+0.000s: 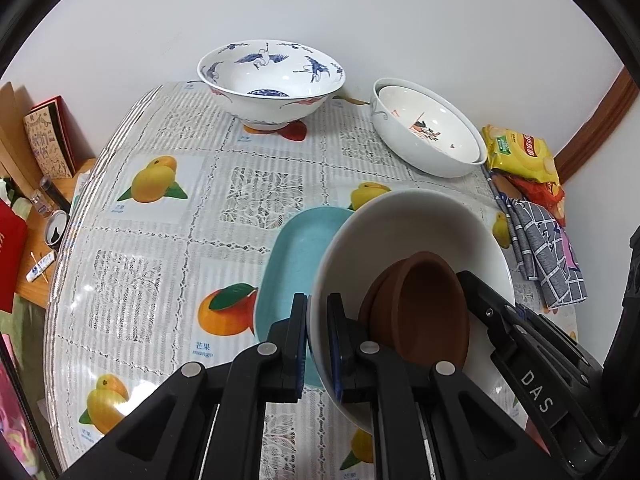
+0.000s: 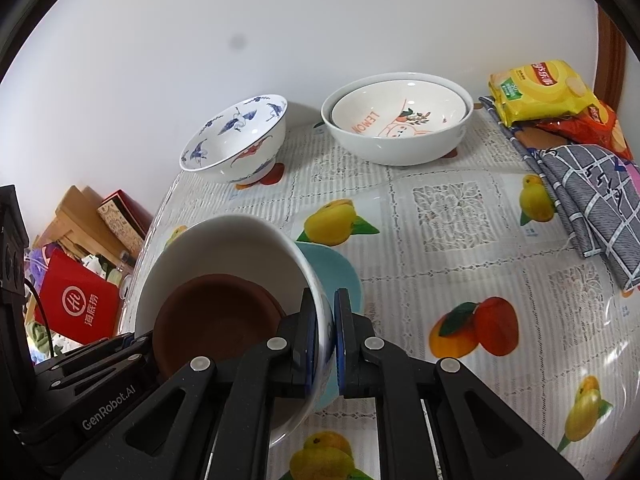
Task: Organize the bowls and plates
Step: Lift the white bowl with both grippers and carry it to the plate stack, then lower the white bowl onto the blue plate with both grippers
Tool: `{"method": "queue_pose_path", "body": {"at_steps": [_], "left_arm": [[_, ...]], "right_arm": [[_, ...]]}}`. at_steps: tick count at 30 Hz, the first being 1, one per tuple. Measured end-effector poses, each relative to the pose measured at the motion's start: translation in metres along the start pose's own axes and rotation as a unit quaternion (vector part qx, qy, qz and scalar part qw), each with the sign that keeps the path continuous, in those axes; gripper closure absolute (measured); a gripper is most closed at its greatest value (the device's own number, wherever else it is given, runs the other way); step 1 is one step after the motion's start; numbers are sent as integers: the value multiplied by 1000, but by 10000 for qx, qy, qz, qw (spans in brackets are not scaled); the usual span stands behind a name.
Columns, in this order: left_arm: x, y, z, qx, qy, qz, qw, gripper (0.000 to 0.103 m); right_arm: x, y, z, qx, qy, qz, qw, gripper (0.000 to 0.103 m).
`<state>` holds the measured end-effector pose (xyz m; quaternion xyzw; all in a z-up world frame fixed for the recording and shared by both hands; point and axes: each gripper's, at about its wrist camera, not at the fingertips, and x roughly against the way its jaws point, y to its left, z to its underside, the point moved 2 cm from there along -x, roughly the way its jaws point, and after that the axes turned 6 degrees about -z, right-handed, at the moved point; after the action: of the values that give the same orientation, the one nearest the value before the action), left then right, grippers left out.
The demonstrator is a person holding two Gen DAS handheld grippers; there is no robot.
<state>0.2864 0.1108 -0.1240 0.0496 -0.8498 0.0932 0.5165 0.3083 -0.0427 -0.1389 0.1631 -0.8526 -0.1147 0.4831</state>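
Both grippers hold one large white bowl (image 1: 404, 232) (image 2: 224, 244) with brown saucers (image 1: 424, 308) (image 2: 216, 320) inside. My left gripper (image 1: 317, 336) is shut on its left rim. My right gripper (image 2: 326, 340) is shut on its right rim and also shows in the left wrist view (image 1: 476, 300). The bowl hangs over a light blue oval plate (image 1: 296, 256) (image 2: 340, 276) on the table. A blue crane-patterned bowl (image 1: 272, 80) (image 2: 236, 136) and a white bowl holding a smaller printed bowl (image 1: 428, 128) (image 2: 396, 124) stand at the back.
The table wears a fruit-print cloth (image 1: 160, 216) (image 2: 460, 248). Yellow and red snack bags (image 1: 520, 152) (image 2: 540, 92) and a grey checked towel (image 1: 548, 256) (image 2: 588, 200) lie at the right edge. Boxes and a red bag (image 2: 76, 304) clutter the left, beyond the table edge.
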Motion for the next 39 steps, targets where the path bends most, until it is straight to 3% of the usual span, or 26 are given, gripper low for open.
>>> {"method": "queue_pose_path", "body": {"at_steps": [23, 39], "left_arm": [[-50, 16, -5, 49, 381, -32, 9993, 93], [-53, 17, -8, 4, 327, 59, 9994, 91]], "right_arm": [[-55, -4, 3, -5, 471, 42, 9989, 95], [-59, -3, 1, 161, 473, 40, 9987, 94]]}}
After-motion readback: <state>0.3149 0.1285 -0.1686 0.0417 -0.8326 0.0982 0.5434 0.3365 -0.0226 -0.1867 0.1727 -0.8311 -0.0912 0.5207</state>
